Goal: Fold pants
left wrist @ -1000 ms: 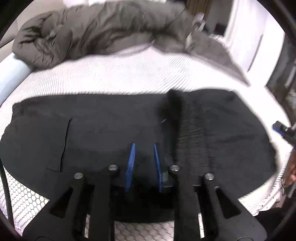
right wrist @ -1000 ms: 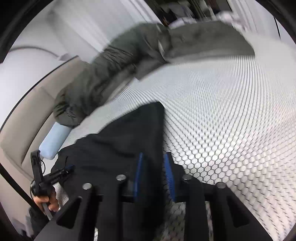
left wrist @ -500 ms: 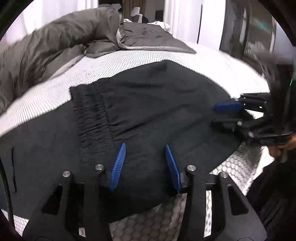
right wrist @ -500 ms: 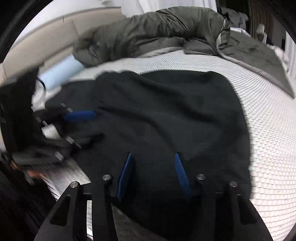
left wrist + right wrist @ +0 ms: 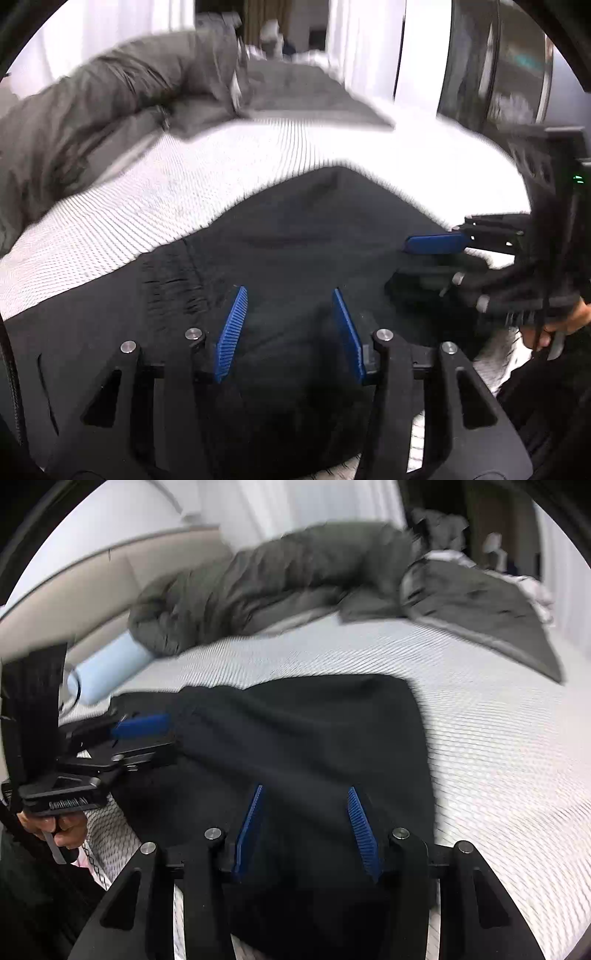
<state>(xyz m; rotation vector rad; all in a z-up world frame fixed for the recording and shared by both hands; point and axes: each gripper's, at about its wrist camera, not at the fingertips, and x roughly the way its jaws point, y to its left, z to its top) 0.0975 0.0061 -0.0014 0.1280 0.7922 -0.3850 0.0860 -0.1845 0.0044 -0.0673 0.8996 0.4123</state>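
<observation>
Left claw point(image 5: 288, 332) just opened, pads apart | right claw point(image 5: 304, 829) apart | black pants point(image 5: 314, 738) beneath | no legible writing

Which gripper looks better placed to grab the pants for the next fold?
Probably the right gripper: it stands open over the pants' free end, near the edge by bare mattress. The left gripper, jaws just opening, sits over the middle by the waistband.

Legible text, labels, brands, numbers, signs: none readable in either wrist view; pictures blurred
</observation>
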